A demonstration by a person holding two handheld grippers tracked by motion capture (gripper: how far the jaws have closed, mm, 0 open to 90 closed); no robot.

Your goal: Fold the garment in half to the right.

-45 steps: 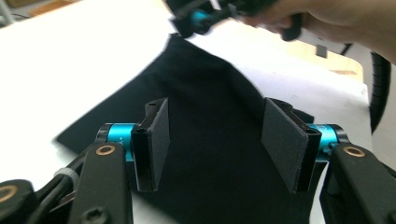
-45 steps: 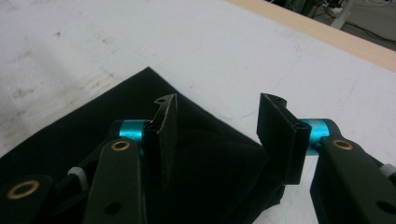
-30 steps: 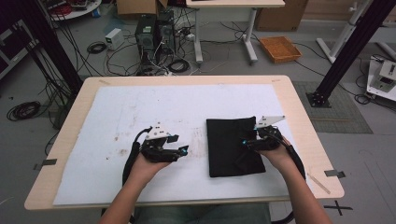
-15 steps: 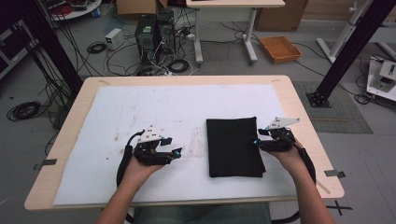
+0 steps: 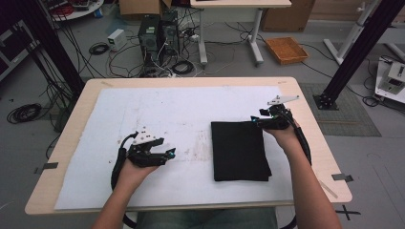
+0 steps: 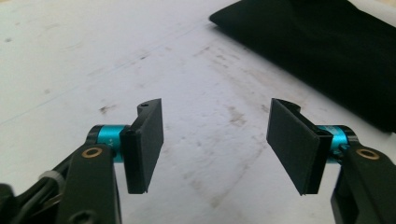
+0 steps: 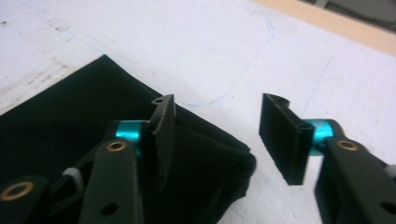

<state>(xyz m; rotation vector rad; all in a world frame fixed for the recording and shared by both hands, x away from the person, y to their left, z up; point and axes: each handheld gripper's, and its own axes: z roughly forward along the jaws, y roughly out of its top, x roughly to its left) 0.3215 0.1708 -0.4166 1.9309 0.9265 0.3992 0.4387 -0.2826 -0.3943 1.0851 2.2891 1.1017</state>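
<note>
The right gripper (image 7: 215, 140) hangs with its jaws spread over the far right corner of a folded black cloth (image 5: 239, 150); one jaw is above the fabric, the other above the white sheet (image 5: 157, 114) just beside it. The left gripper (image 6: 215, 144), jaws spread wide and holding nothing, hovers over the stained sheet, the cloth ahead and to its right. Both lie on the table (image 5: 310, 143).
</note>
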